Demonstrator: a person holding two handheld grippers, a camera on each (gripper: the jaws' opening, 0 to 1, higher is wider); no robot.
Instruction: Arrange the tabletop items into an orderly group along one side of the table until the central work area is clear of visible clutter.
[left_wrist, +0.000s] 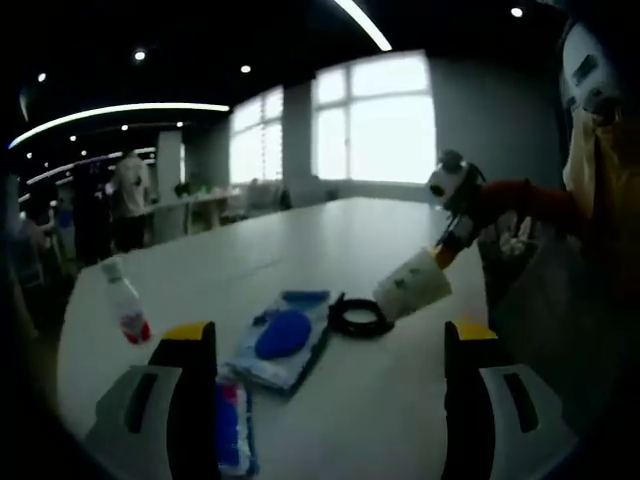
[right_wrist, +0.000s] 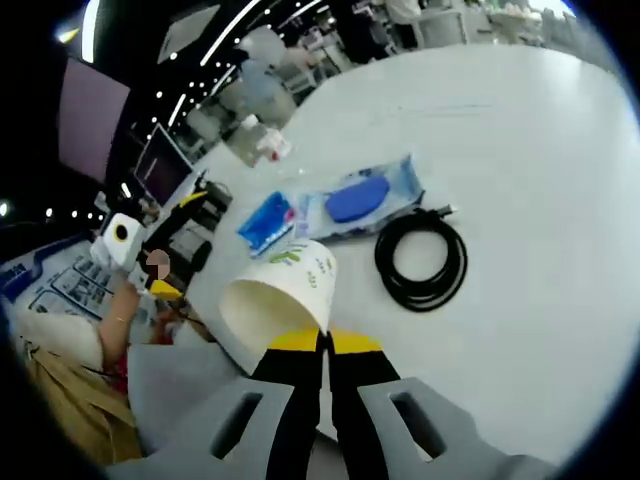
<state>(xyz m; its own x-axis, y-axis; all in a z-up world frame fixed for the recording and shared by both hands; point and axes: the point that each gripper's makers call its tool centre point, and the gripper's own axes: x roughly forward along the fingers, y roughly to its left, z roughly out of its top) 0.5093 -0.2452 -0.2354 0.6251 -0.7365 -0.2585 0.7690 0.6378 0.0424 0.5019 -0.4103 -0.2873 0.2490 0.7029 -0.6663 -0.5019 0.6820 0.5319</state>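
We find the right gripper (right_wrist: 323, 345) with jaws clamped on the rim of a white paper cup (right_wrist: 275, 292), tipped on its side above the table (right_wrist: 540, 150). Our left gripper (left_wrist: 330, 350) stands with jaws wide apart, holding nothing. Beyond lie a coiled black cable (right_wrist: 421, 259), a clear pouch with a blue item (right_wrist: 358, 199), a blue packet (left_wrist: 232, 425) partly hidden, and a small bottle (left_wrist: 126, 302). Its label is unreadable.

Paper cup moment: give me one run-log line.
right gripper: shut on paper cup, tilted above table | left gripper: open, empty | coiled black cable, blue packet: on table
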